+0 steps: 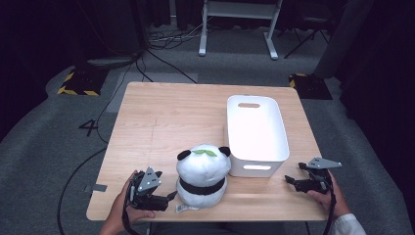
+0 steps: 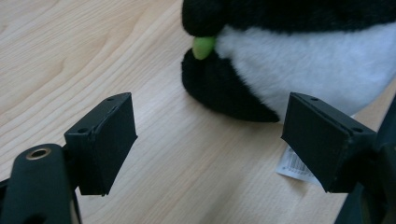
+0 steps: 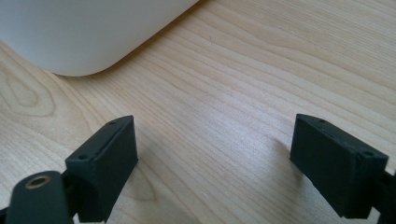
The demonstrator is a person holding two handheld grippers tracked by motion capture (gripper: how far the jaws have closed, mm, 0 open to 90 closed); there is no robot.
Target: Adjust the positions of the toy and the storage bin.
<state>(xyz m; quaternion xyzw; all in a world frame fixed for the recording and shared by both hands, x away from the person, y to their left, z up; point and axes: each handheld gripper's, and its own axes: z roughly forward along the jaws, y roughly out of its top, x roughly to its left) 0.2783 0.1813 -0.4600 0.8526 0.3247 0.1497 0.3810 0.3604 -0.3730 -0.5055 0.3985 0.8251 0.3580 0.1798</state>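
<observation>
The light wooden table [image 1: 161, 127] is seen from above and forward in the high view. The left gripper view is placed low and very near the black-and-white plush panda [image 2: 303, 56], also seen in the high view. The white plastic bin [image 3: 84, 32] is faced closely by the right gripper view.

A light wooden table [image 1: 161, 122] stood on grey carpet [image 1: 44, 147]. Black cables [image 1: 161, 61] trailed across the floor behind it, near a white desk frame [image 1: 238, 29] and yellow-black hazard markings [image 1: 78, 83].
</observation>
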